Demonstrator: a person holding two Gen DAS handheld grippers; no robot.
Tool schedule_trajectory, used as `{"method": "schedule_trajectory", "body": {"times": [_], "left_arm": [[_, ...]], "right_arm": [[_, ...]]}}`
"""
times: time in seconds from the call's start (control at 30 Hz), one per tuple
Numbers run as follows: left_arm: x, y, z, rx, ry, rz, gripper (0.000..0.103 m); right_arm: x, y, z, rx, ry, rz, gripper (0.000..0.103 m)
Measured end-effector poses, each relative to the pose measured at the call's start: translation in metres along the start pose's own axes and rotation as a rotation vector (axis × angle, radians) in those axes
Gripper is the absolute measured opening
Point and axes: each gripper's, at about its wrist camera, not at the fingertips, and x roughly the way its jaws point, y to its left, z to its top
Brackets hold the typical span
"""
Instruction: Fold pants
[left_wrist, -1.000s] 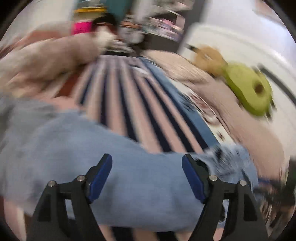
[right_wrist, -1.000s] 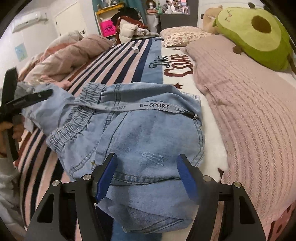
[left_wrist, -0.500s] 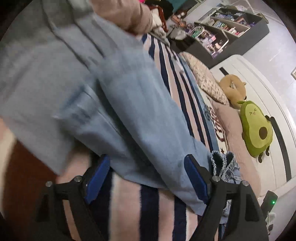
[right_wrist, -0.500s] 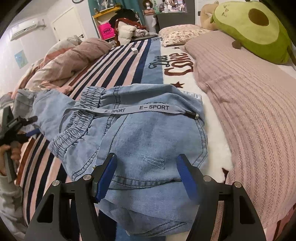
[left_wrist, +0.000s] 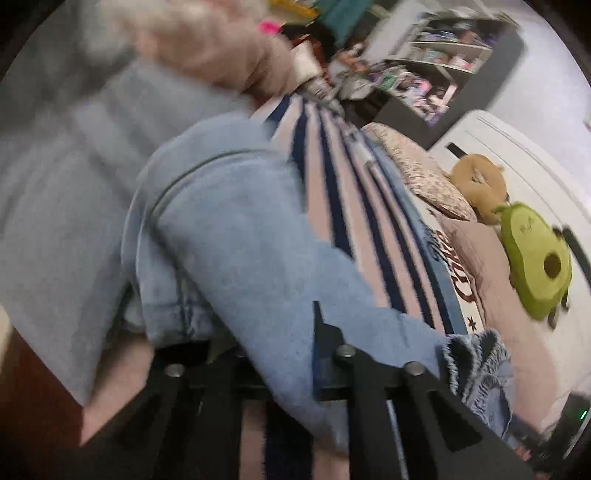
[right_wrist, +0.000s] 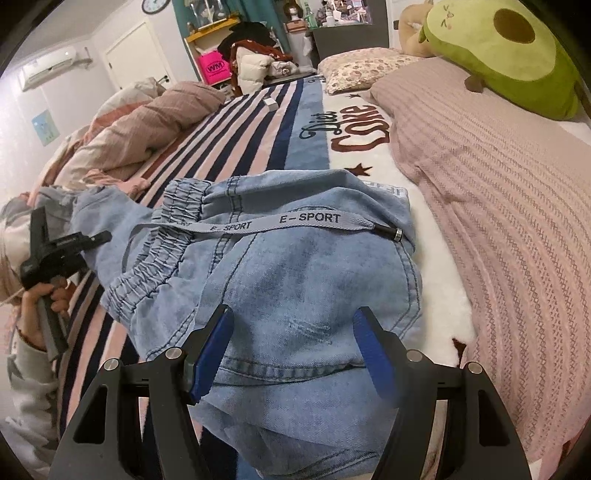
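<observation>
The left claw has just been closing and now stands clenched on a fold of the pants, denim bunched between its jaws where half a second ago the blue pads stood wide with cloth only draped over them; that grip is the change that matters, since in my judgement it marks the start of a lift or drag of this leg toward the rest of the garment. The right claw is released, its pads apart and hovering just above the seat of the pants without pressing on them; it has kept its place over the last second.

The pants lie on the striped bed cover, waistband toward the left claw, the drawstring printed E-SPORT stretched across the top; a pink knitted blanket lies beside them and an avocado plush sits at the head of the bed.

The left wrist view is blurred and shows the pinched cloth close up, plus a frayed hem at lower right that the other view does not show; the right wrist view shows what the left cannot: the whole rumpled bundle, the person's hand round the left claw's handle at the far left edge, and how much of the garment is not yet laid flat; folding looks barely begun.
</observation>
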Motion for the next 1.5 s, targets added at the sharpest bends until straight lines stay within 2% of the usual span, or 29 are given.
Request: {"method": "schedule_trajectory", "body": {"times": [0.17, 0.3, 0.37, 0.43, 0.53, 0.6, 0.7, 0.73, 0.77, 0.83, 0.87, 0.93, 1.03, 1.07, 1.13, 1.2, 1.27, 1.3, 1.33, 1.37, 1.4, 1.5], "left_arm": [[-0.044, -0.066, 0.015, 0.177, -0.132, -0.049, 0.007], [-0.064, -0.142, 0.013, 0.349, -0.167, -0.171, 0.007], [-0.058, -0.189, -0.002, 0.441, -0.118, -0.243, 0.007], [-0.041, -0.222, -0.021, 0.512, -0.044, -0.264, 0.007], [-0.006, -0.25, -0.061, 0.566, 0.104, -0.263, 0.008], [0.009, -0.257, -0.084, 0.612, 0.171, -0.243, 0.011], [0.011, -0.258, -0.097, 0.661, 0.207, -0.217, 0.021], [0.007, -0.254, -0.096, 0.654, 0.215, -0.235, 0.032], [0.001, -0.247, -0.093, 0.639, 0.225, -0.266, 0.048], [-0.017, -0.24, -0.085, 0.602, 0.245, -0.363, 0.068], [-0.03, -0.234, -0.082, 0.591, 0.24, -0.406, 0.069], [-0.043, -0.229, -0.081, 0.582, 0.216, -0.407, 0.069], [-0.058, -0.203, -0.073, 0.535, 0.163, -0.323, 0.07], [-0.061, -0.194, -0.071, 0.519, 0.149, -0.299, 0.07], [-0.063, -0.173, -0.068, 0.488, 0.133, -0.253, 0.07], [-0.061, -0.158, -0.069, 0.46, 0.138, -0.244, 0.07], [-0.056, -0.145, -0.07, 0.428, 0.148, -0.238, 0.07], [-0.055, -0.139, -0.073, 0.419, 0.147, -0.236, 0.07], [-0.052, -0.135, -0.074, 0.41, 0.147, -0.234, 0.07], [-0.048, -0.133, -0.074, 0.404, 0.15, -0.234, 0.07], [-0.047, -0.132, -0.075, 0.399, 0.154, -0.24, 0.069], [-0.046, -0.139, -0.078, 0.406, 0.156, -0.26, 0.069]], "right_arm": [[-0.007, -0.01, -0.001, 0.029, -0.021, 0.069, 0.064], [-0.024, -0.017, -0.003, 0.034, -0.059, 0.118, 0.064], [-0.037, -0.023, -0.006, 0.038, -0.086, 0.136, 0.064], [-0.047, -0.03, -0.009, 0.046, -0.107, 0.138, 0.064], [-0.06, -0.038, -0.017, 0.052, -0.127, 0.132, 0.064], [-0.068, -0.044, -0.022, 0.061, -0.132, 0.124, 0.064], [-0.073, -0.055, -0.026, 0.08, -0.128, 0.114, 0.064], [-0.075, -0.057, -0.026, 0.083, -0.129, 0.112, 0.064], [-0.076, -0.057, -0.025, 0.085, -0.132, 0.111, 0.064], [-0.079, -0.057, -0.021, 0.084, -0.145, 0.123, 0.065], [-0.08, -0.055, -0.018, 0.083, -0.151, 0.138, 0.066], [-0.078, -0.05, -0.011, 0.085, -0.157, 0.181, 0.073], [-0.064, -0.035, 0.005, 0.091, -0.15, 0.253, 0.077], [-0.06, -0.03, 0.009, 0.089, -0.149, 0.26, 0.083], [-0.044, -0.015, 0.018, 0.054, -0.128, 0.25, 0.085], [-0.026, -0.002, 0.022, 0.02, -0.078, 0.24, 0.085], [-0.008, 0.002, 0.024, 0.035, -0.039, 0.271, 0.085], [0.0, 0.002, 0.023, 0.054, -0.025, 0.276, 0.083], [0.005, 0.001, 0.023, 0.063, -0.027, 0.259, 0.077], [0.006, 0.002, 0.024, 0.05, -0.035, 0.226, 0.045], [0.006, 0.003, 0.026, 0.031, -0.047, 0.203, 0.019], [-0.017, 0.0, 0.032, 0.043, -0.128, 0.22, 0.013]]}}
